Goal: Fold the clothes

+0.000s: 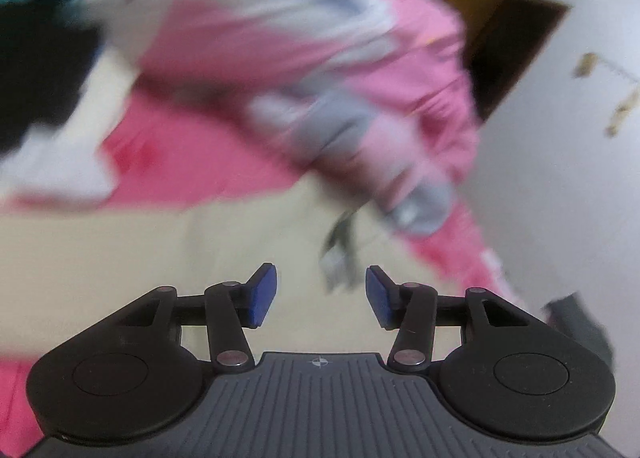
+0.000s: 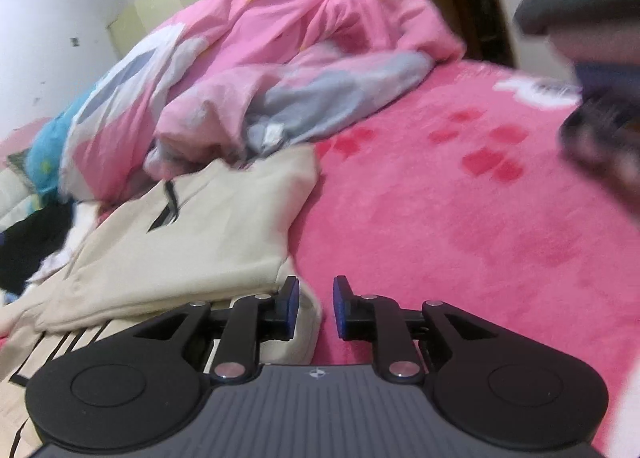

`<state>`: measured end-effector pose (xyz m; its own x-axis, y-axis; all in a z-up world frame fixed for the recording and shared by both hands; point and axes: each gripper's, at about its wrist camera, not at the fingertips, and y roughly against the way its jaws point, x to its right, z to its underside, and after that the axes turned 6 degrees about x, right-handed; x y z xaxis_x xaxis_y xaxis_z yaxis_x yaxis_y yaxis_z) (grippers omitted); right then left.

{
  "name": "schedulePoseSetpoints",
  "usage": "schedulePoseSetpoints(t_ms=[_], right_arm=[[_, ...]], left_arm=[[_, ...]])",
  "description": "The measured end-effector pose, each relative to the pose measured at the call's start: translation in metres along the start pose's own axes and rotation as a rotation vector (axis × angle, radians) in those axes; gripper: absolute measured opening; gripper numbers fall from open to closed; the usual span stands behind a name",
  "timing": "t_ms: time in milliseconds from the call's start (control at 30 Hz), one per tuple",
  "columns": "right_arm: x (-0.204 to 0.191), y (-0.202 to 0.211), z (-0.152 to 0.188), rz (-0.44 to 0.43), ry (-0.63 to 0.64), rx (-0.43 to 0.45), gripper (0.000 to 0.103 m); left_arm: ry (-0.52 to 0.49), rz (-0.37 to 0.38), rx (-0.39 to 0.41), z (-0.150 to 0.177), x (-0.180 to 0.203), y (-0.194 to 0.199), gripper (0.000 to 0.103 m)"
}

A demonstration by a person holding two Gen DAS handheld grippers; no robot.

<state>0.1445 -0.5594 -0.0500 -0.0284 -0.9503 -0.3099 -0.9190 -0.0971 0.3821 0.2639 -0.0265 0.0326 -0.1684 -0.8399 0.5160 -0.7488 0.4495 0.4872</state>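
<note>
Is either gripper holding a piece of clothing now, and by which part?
Nothing is held. The left gripper and the right gripper are both open, with nothing between the pads, above the beige garment.

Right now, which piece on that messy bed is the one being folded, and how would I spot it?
Start from the pink bedspread covering the bed, then look to the crumpled pink quilt heaped on it. Just below that heap lies the cream garment, spread flat. It is the only pale, beige piece there, with thin black line markings, and it lies nearest the right tongs.

Black linkages, blue-padded jaws, ribbed grey bodies
</note>
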Motion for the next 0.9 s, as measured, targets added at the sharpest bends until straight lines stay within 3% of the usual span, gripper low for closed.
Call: schedulePoseSetpoints(t_ms=[67, 133, 267, 333, 433, 500, 533, 667, 800, 900], right_arm=[[-0.006, 0.010, -0.004, 0.009, -0.003, 0.019, 0.019], [-0.031, 0.030, -0.007, -0.027, 0.020, 0.051, 0.019], [-0.081, 0.047, 0.006, -0.020, 0.097, 0.074, 0.020], [-0.105, 0.055, 0.013, -0.015, 0.133, 0.086, 0.020], [-0.118, 0.050, 0.033, 0.019, 0.123, 0.087, 0.020], [-0.117, 0.040, 0.045, 0.052, 0.079, 0.054, 0.020], [-0.116, 0.036, 0.049, 0.070, 0.065, 0.039, 0.020], [-0.106, 0.033, 0.056, 0.111, 0.012, 0.044, 0.020], [-0.093, 0.032, 0.059, 0.108, -0.063, 0.032, 0.020], [-0.089, 0.031, 0.060, 0.106, -0.083, 0.028, 0.020]], left_arm=[[0.011, -0.015, -0.045, 0.016, -0.016, -0.010, 0.049], [0.019, -0.023, -0.084, 0.027, -0.026, -0.024, 0.049], [0.024, -0.035, -0.131, 0.045, -0.040, -0.048, 0.048], [0.036, -0.045, -0.143, 0.052, -0.046, -0.055, 0.042], [0.048, -0.042, -0.117, 0.058, -0.052, -0.052, 0.031], [0.026, -0.047, -0.105, 0.058, -0.053, -0.052, 0.010], [0.012, -0.053, -0.102, 0.058, -0.053, -0.051, 0.004], [0.035, -0.032, -0.052, 0.042, -0.053, -0.047, 0.002], [0.054, 0.000, 0.077, 0.011, -0.044, -0.031, 0.002], [-0.002, -0.076, 0.078, 0.012, -0.045, -0.034, 0.002]])
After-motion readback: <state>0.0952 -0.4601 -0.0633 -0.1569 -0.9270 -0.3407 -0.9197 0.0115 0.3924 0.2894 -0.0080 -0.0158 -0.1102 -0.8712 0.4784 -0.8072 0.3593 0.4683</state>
